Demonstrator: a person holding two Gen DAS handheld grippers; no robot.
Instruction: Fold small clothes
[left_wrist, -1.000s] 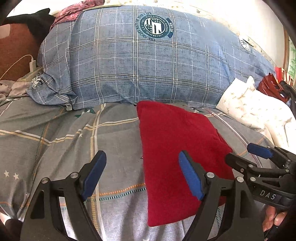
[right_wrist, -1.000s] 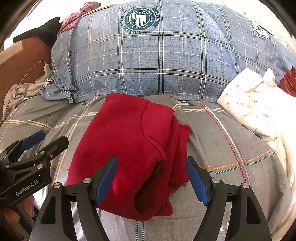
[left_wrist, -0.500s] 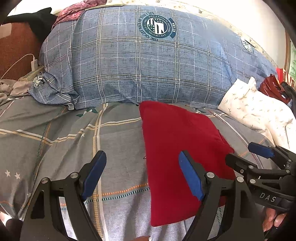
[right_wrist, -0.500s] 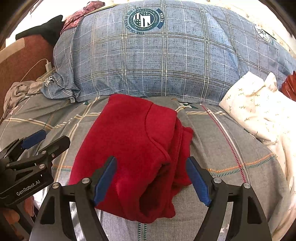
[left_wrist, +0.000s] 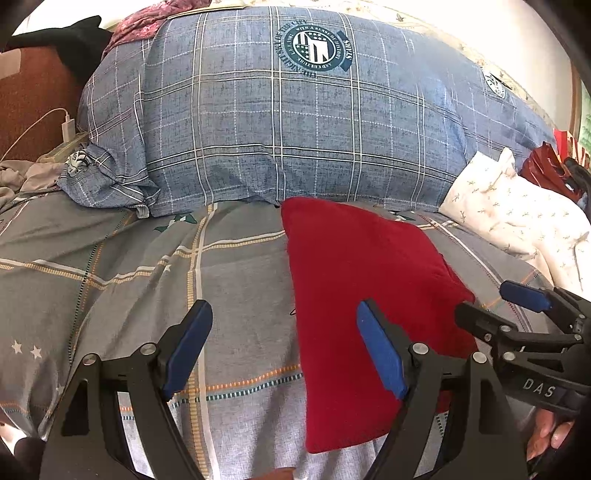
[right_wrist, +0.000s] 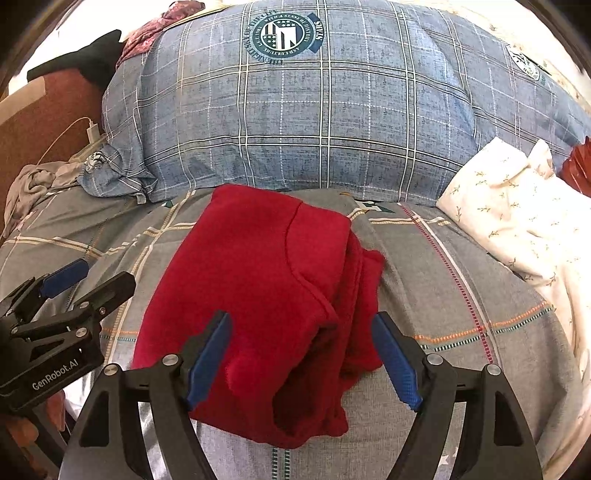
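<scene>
From the left wrist camera, the left gripper (left_wrist: 282, 347) hangs with its jaws spread wide and nothing between them, over the grey plaid bedsheet (left_wrist: 129, 266). The folded red garment (left_wrist: 362, 295) lies on that sheet mostly to the right of the gap; the gripper's right finger overlaps the garment's left part, while the left finger stands over bare sheet. The garment's far end reaches the foot of the large blue plaid pillow (left_wrist: 295, 140). The right gripper (left_wrist: 495, 304) shows at the right edge, spread apart and empty, just beside the garment's right border. A white floral cloth (left_wrist: 517, 218) lies further right.

From the right wrist camera, the right gripper (right_wrist: 301, 356) is likewise wide open, its blue pads straddling the near, bunched end of the red garment (right_wrist: 258, 280) without closing on it. The left gripper (right_wrist: 88, 282) sits open to the left, near the garment's left edge.
</scene>
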